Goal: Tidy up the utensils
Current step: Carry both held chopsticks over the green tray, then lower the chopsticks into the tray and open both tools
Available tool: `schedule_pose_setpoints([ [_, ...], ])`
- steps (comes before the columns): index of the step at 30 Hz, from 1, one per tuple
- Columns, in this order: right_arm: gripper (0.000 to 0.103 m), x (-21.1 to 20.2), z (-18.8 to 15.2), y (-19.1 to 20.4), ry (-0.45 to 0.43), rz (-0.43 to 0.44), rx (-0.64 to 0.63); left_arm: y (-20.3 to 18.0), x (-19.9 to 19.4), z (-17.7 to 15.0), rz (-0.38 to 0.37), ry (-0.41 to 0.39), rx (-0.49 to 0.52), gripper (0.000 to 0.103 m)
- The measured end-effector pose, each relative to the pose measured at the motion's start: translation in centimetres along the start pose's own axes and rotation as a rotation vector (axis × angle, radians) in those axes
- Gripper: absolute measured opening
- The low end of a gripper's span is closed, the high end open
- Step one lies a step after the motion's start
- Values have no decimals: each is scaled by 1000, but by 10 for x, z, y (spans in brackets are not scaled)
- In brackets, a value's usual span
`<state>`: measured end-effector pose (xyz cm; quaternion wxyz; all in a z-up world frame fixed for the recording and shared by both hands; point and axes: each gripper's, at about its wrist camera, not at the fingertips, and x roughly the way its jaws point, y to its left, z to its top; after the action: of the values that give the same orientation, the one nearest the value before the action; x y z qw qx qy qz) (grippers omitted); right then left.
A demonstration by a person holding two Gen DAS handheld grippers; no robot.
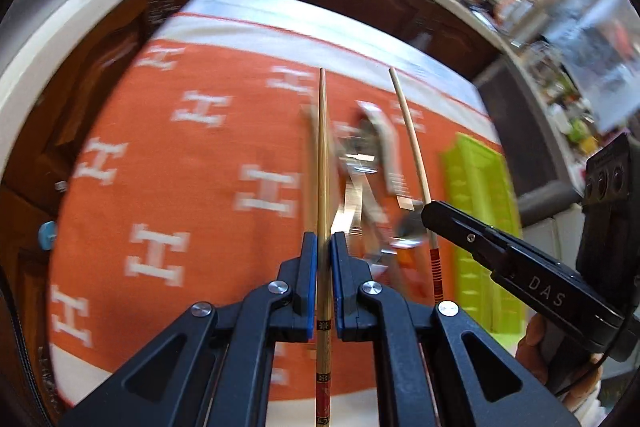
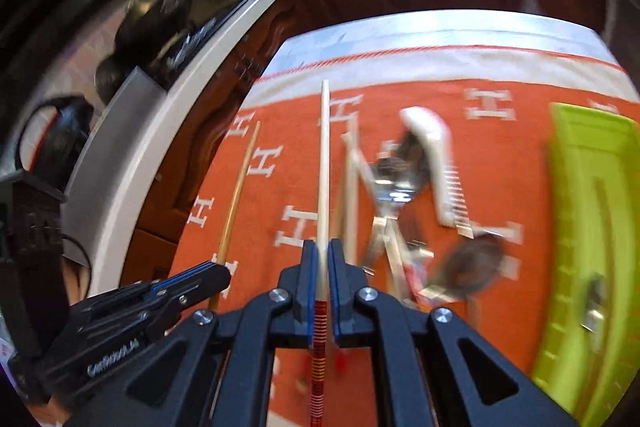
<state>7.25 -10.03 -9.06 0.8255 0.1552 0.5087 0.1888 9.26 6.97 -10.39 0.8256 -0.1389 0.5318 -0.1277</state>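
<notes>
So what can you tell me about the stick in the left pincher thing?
It is a chopstick, long, thin and golden-tan like bamboo or wood, tapering to a narrow tip. Near its thick end it has red and black patterned bands. The left gripper is shut on it, blue pads pressing both sides, and it points straight ahead above the orange cloth. Nothing else seems to touch it.

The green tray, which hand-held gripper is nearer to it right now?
Right. The right hand-held gripper, holding a chopstick, sits beside the green tray; the left hand-held gripper is farther off, beyond the utensil pile.
</notes>
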Motion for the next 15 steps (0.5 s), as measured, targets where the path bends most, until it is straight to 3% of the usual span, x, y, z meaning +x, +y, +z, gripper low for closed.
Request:
schedule_pose_setpoints([
  [6,5,-69,-13,-73,-80,-83,102,-100,18,-1,-123,72,121,4],
  [11,6,-99,-26,-124,-125,-173,156,-164,51,-6,-145,123,194,5],
  [15,6,-102,-35,-146,-112,-205,176,-192,79,-12,-127,176,218,5],
])
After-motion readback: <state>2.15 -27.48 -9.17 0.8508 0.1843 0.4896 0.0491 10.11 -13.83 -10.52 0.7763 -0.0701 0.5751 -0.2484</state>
